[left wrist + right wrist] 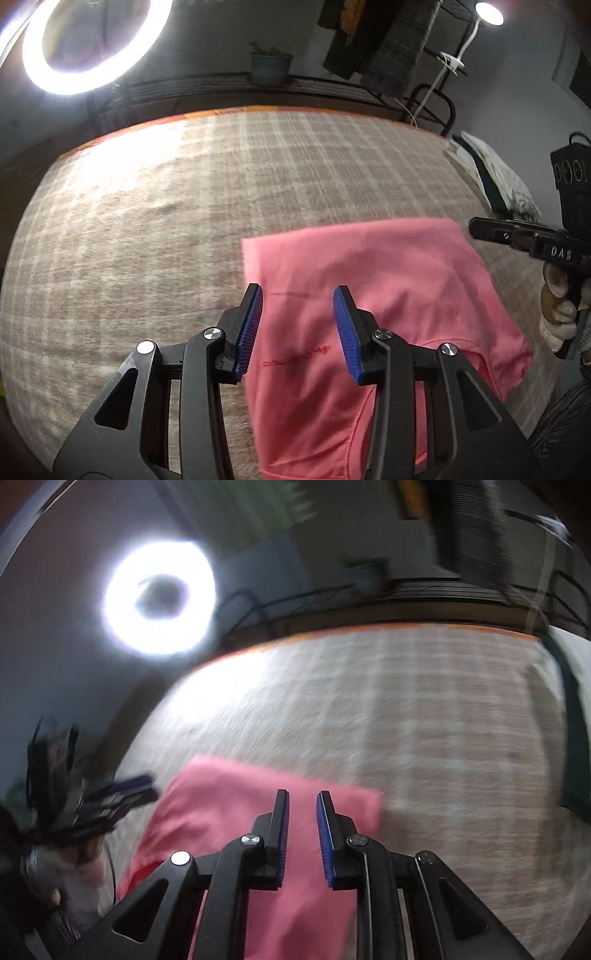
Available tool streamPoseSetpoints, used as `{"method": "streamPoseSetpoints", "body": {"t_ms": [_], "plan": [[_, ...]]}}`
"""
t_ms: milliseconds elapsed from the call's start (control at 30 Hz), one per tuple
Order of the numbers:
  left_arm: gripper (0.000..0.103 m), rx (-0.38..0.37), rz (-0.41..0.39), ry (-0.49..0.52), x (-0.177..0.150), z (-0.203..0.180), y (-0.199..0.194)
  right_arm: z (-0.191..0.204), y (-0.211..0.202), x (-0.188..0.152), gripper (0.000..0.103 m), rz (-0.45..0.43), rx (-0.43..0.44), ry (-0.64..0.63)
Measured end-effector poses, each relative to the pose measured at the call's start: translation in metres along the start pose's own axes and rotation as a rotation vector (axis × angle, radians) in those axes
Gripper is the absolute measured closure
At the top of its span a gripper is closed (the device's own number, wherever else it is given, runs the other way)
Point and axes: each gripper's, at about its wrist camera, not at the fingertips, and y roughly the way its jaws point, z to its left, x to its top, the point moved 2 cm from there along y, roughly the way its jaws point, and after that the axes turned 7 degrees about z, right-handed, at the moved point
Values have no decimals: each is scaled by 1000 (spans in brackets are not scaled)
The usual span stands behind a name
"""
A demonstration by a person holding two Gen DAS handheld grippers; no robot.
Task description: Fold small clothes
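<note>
A pink garment (388, 280) lies folded on the checked blanket (184, 206), with small red lettering on its near part. My left gripper (298, 291) hovers over the garment's left edge, open, with nothing between its blue pads (251, 325). The right gripper (476, 225) shows at the right edge, held by a gloved hand (561, 310) past the garment's far right corner. In the blurred right wrist view, my right gripper (303, 794) stands over the pink garment (229, 805) with a narrow gap between its jaws and nothing in it. The left gripper (140, 786) is a dark smear at the left.
A ring light (96, 44) glares at the back left. Behind the blanket runs a metal rack with a plant pot (271, 66), and dark clothes (388, 44) hang above it. A pillow (498, 177) lies at the right edge. The checked blanket (443, 720) stretches far and right.
</note>
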Motion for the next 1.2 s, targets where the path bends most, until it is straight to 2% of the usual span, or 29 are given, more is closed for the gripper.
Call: {"method": "streamPoseSetpoints", "body": {"t_ms": [133, 167, 200, 267, 367, 467, 533, 700, 833, 1000, 1100, 1133, 1167, 1200], "plan": [[63, 58, 45, 65, -11, -8, 23, -2, 31, -15, 89, 95, -66, -23], [62, 66, 55, 75, -16, -8, 29, -4, 37, -17, 91, 102, -88, -36], [62, 72, 31, 84, -17, -9, 27, -5, 37, -17, 91, 88, -92, -48], [63, 83, 44, 93, -18, -10, 23, -5, 30, -17, 91, 91, -106, -42], [63, 57, 10, 71, -22, -13, 1, 4, 7, -23, 85, 60, -109, -65], [63, 32, -20, 101, -37, -25, -20, 17, -17, -43, 85, 53, -69, -102], [63, 7, -13, 127, -52, -36, -28, 24, -21, -53, 85, 64, -59, -117], [63, 27, 20, 229, -89, -57, -28, 38, -22, -94, 85, 103, -69, -134], [63, 80, 31, 294, -109, -59, -17, 34, -15, -119, 85, 129, -76, -121], [62, 67, 27, 276, -109, -57, -17, 41, -12, -129, 88, 118, -154, -196], [62, 53, 52, 247, -110, -51, -28, 39, -24, -126, 85, 128, -103, -146], [62, 39, 44, 235, -110, -48, -38, 37, -35, -124, 82, 106, -57, -121], [57, 25, 30, 221, -108, -45, -47, 35, -44, -123, 75, 81, -29, -102], [52, 8, 13, 191, -107, -41, -56, 30, -56, -120, 72, 46, 7, -66]]}}
